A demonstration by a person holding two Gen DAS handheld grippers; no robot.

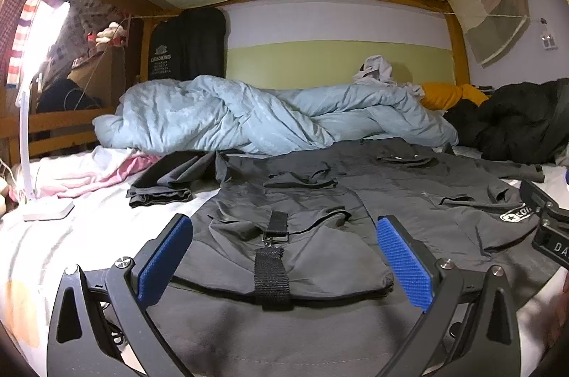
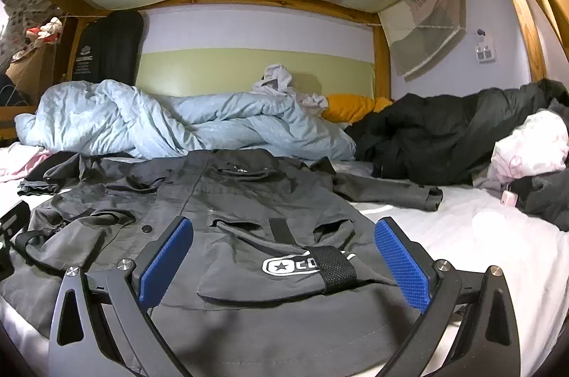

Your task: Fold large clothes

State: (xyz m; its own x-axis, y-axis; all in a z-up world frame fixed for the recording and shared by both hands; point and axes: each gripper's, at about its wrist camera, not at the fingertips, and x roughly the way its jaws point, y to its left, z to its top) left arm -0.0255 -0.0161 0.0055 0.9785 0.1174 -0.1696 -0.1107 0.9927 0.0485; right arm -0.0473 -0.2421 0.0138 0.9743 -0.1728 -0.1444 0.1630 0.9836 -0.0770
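1. left gripper [image 1: 284, 256]: black angular frame, two fingers faced with blue ridged pads [image 1: 164, 261].
2. round silver screws [image 1: 122, 262] at the finger pivots (four visible).
3. right gripper [image 2: 282, 258]: same black frame, blue textured pads [image 2: 401, 265], silver screws [image 2: 442, 264].
4. triangular cut-outs in the outer arms.

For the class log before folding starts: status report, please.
Left tool open, right tool open, both over the hem. Grey jacket spread flat on the bed, unfolded. Blue duvet bunched just past the collar.
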